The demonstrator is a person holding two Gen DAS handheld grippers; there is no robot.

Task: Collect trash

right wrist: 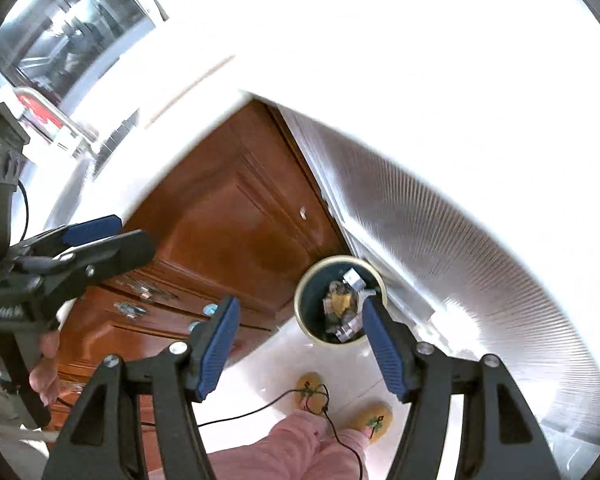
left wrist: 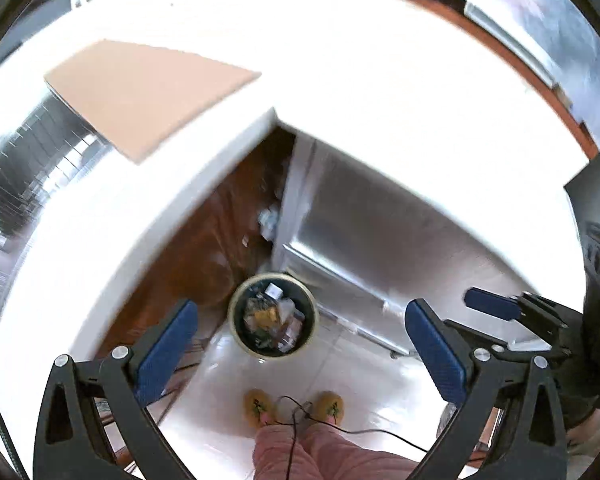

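A round trash bin (left wrist: 273, 314) (right wrist: 340, 300) with a pale rim stands on the floor far below, against a wooden cabinet, filled with crumpled wrappers and paper. My left gripper (left wrist: 300, 316) hangs high above it, open, blue pads wide apart and nothing between them. My right gripper (right wrist: 300, 308) is open too and empty, with the bin seen past its right finger. Each gripper shows in the other's view: the right gripper (left wrist: 494, 306) at the right edge, the left gripper (right wrist: 95, 232) at the left, held by a hand (right wrist: 45, 372).
A white countertop corner (left wrist: 203, 168) juts out above the brown cabinet (right wrist: 227, 216), with a tan board (left wrist: 147, 92) lying on it. A ribbed metal panel (right wrist: 440, 232) runs to the right. Below are the person's yellow slippers (left wrist: 259, 406), pink trousers and a thin black cable (right wrist: 259, 410) on the pale floor.
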